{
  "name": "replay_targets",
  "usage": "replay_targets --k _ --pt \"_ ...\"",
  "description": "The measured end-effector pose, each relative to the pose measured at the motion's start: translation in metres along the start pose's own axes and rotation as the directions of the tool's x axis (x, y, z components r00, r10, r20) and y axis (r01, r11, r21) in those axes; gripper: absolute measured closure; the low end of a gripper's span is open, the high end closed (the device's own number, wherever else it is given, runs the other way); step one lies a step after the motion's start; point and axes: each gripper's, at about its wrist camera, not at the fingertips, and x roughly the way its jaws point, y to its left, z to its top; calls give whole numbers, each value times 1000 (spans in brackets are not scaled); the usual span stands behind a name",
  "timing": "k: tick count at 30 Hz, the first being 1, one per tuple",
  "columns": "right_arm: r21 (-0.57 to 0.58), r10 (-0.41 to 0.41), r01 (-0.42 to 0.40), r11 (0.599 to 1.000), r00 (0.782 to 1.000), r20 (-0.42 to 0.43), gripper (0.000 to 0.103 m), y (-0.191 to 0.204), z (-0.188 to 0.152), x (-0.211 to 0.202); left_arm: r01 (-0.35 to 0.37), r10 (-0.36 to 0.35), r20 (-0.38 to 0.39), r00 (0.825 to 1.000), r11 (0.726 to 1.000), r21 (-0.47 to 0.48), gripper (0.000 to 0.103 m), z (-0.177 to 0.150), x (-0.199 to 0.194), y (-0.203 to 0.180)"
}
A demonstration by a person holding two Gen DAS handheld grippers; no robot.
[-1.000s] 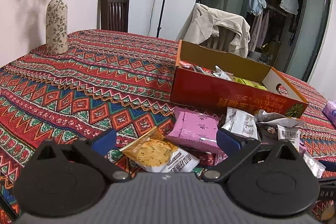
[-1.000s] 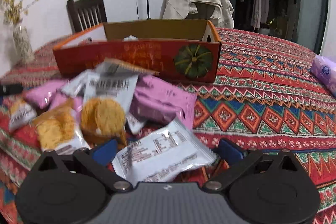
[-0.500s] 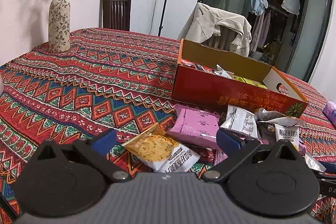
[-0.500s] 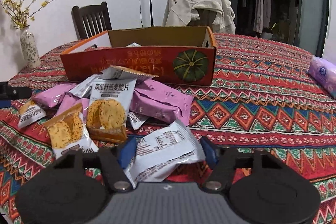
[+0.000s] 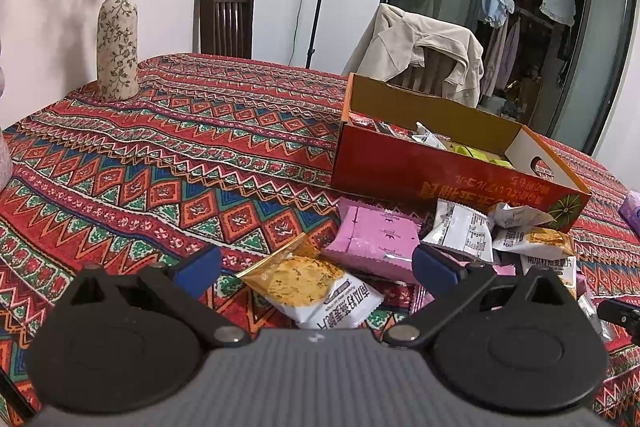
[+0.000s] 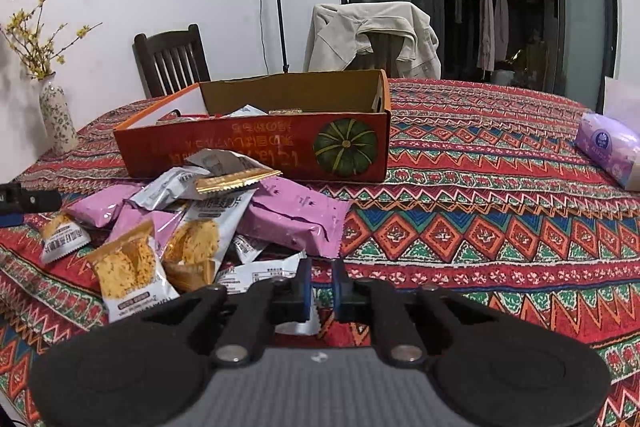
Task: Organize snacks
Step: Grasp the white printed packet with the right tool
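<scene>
A pile of snack packets lies on the patterned tablecloth in front of a red cardboard box (image 6: 256, 147), also in the left wrist view (image 5: 448, 179), which holds several snacks. My right gripper (image 6: 321, 289) is shut on a white snack packet (image 6: 260, 273) at the pile's near edge. Pink packets (image 6: 296, 215) and cracker packets (image 6: 196, 239) lie just beyond. My left gripper (image 5: 316, 263) is open above an orange cracker packet (image 5: 308, 283), with a pink packet (image 5: 376, 239) behind it.
A flowered vase (image 5: 117, 47) stands at the table's far left. A purple tissue pack (image 6: 608, 147) lies at the right. Two chairs, one draped with a beige jacket (image 6: 368, 35), stand behind the table.
My right gripper has closed from wide open onto the white packet. Both grippers have drawn back and up a little from the pile.
</scene>
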Motion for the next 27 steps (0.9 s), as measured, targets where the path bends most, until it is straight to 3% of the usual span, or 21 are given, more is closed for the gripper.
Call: replay_targets --k 1,2,3,5,12,16,20,23,26,27 --pt "8 2 -2 1000 1000 3 86 -1 1 -1 0 0 0 1000 1000 2 0 0 0 -1" --pt "12 7 -7 1000 1000 6 75 -1 1 -2 0 0 1 1000 1000 4 0 0 0 -1" --pt "16 10 -10 1000 1000 9 57 -1 1 -3 0 0 2 1000 1000 5 0 0 0 -2" --pt "11 9 -9 1000 1000 12 38 4 2 -3 0 0 0 1000 1000 4 0 1 1 -1" --pt "-80 45 -50 996 997 -64 27 31 -4 14 -1 1 -10 1000 1000 -2 0 -1 3 2" --pt "-160 17 -30 987 997 -78 22 44 -5 24 -2 2 -13 1000 1000 -8 0 -2 4 4" --pt "-166 31 -45 985 996 -89 23 43 -3 27 -2 2 -16 1000 1000 -15 0 -3 4 6" --pt "-159 51 -64 985 995 -84 28 41 -6 24 -6 5 -24 1000 1000 -21 0 -4 6 7" --pt "-181 66 -77 980 995 -70 47 44 -9 17 -1 1 -25 1000 1000 -17 0 -4 5 6" --pt "-187 65 -77 979 996 -66 48 45 -10 15 -1 1 -25 1000 1000 -17 0 -4 5 6"
